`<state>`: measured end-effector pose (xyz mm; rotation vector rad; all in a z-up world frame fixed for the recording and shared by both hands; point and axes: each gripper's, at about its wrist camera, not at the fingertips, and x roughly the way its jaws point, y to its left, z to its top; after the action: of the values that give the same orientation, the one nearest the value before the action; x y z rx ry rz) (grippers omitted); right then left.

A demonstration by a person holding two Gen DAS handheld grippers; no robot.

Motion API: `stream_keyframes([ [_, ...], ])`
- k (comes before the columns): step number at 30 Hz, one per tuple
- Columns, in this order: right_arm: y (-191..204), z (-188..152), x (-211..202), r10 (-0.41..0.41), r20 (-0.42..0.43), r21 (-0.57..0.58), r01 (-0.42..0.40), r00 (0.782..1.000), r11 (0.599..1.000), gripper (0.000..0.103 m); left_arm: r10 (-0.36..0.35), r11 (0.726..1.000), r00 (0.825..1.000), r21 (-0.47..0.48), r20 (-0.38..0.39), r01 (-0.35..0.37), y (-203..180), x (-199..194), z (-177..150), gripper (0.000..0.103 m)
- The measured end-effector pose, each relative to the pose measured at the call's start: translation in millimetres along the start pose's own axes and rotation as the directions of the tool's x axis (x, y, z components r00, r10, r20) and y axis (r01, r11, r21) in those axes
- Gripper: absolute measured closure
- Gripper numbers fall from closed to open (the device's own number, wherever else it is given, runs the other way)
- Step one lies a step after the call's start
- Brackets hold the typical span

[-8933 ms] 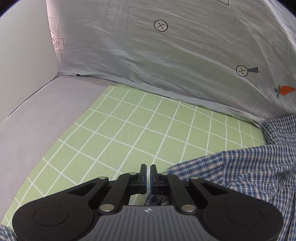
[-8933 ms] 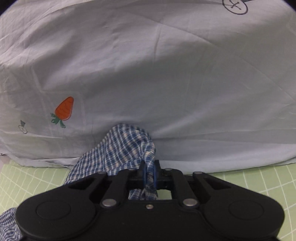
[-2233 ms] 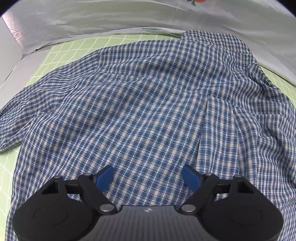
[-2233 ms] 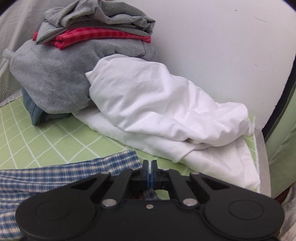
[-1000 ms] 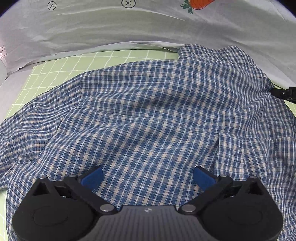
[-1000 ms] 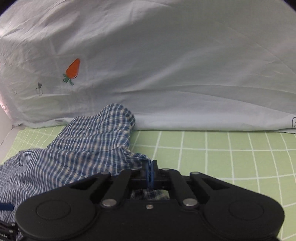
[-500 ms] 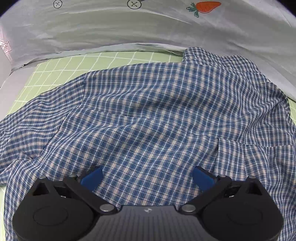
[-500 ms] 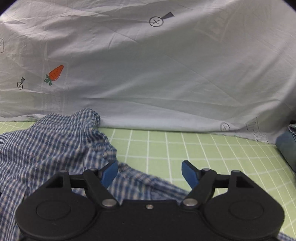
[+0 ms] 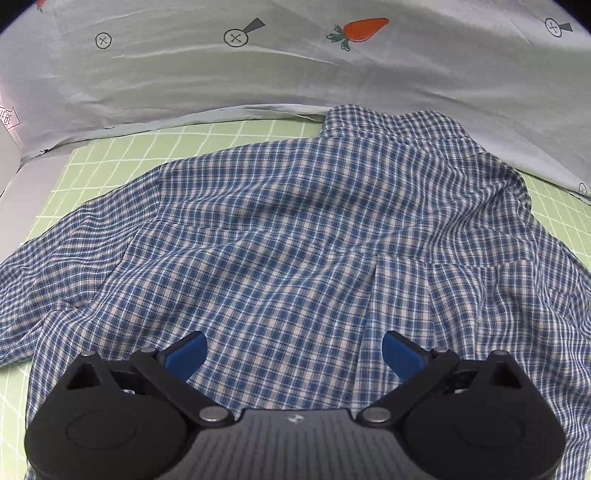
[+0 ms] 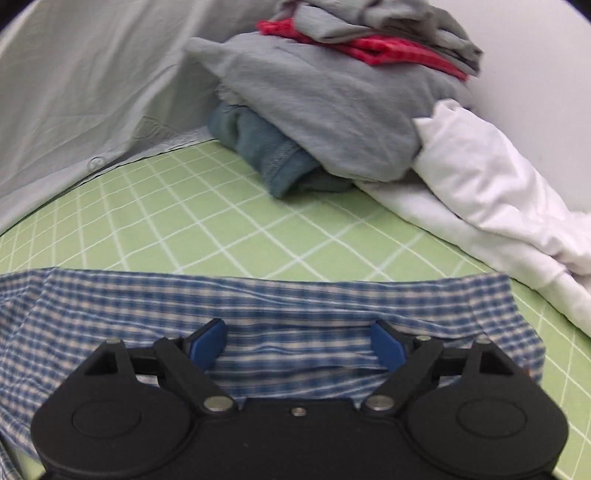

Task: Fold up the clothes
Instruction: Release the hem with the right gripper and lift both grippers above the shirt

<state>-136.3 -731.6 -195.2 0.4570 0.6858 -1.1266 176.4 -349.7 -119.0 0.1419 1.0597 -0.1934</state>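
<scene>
The left gripper [image 9: 291,350] hangs over a blue checked shirt [image 9: 295,229] with its jaws wide apart and nothing between them. The shirt lies spread out, back side up, on a green mat with white grid lines [image 9: 122,155], filling nearly all the space ahead of the jaws. Its collar [image 9: 391,118] is at the far end, straight ahead and a little right of the jaws, touching the lower edge of a pale grey sheet [image 9: 184,81] printed with a carrot [image 9: 360,29]. One sleeve runs out to the left of the jaws. A pleat in the cloth runs toward the right jaw.

The right gripper [image 10: 297,345] also has its jaws wide apart, holding nothing. Directly beneath and between them lies a flat band of the shirt [image 10: 280,299], its straight edge crossing just ahead of the jaws. Beyond that edge the mat [image 10: 229,221] shows bare. Further ahead and to the right sits a pile of clothes: a rolled pair of jeans [image 10: 266,155] at the bottom, a grey sweater [image 10: 325,107] over it, a red garment [image 10: 369,46] above that, and a rumpled white cloth [image 10: 491,184] to the right of the jaws, well apart from the shirt.
</scene>
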Motion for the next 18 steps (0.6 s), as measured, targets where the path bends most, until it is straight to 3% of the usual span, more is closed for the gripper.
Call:
stream_keyframes([
  [2, -27, -2, 0, -0.065, 0.008, 0.053, 0.065, 0.998, 0.997, 0.017, -0.003, 1.0, 1.0, 0.014, 0.007, 0.003, -5, -9, -4, 0.003],
  [5, -57, -5, 0, -0.088, 0.033, 0.069, 0.085, 0.996, 0.994, 0.021, -0.006, 1.0, 1.0, 0.025, 0.024, 0.005, -7, -22, -10, 0.003],
  [12, -81, 9, 7, -0.181, -0.014, 0.11, 0.182, 0.983, 0.977, 0.015, 0.006, 0.999, 0.997, -0.053, 0.072, -0.003, 25, -57, -34, 0.003],
  [14, -76, 11, 0, -0.198, -0.025, 0.066, 0.199, 0.98, 0.978, 0.015, 0.014, 0.995, 0.996, -0.099, 0.084, -0.005, 45, -67, -49, 0.003],
  [16, -64, 9, -15, -0.179, -0.004, 0.03, 0.179, 0.984, 0.983, 0.014, 0.022, 0.989, 0.996, -0.146, 0.084, -0.01, 64, -75, -66, 0.003],
  [18, -46, 2, -35, -0.093, 0.012, -0.004, 0.093, 0.996, 0.996, 0.004, 0.031, 0.981, 0.996, -0.192, 0.082, -0.015, 83, -83, -80, 0.003],
])
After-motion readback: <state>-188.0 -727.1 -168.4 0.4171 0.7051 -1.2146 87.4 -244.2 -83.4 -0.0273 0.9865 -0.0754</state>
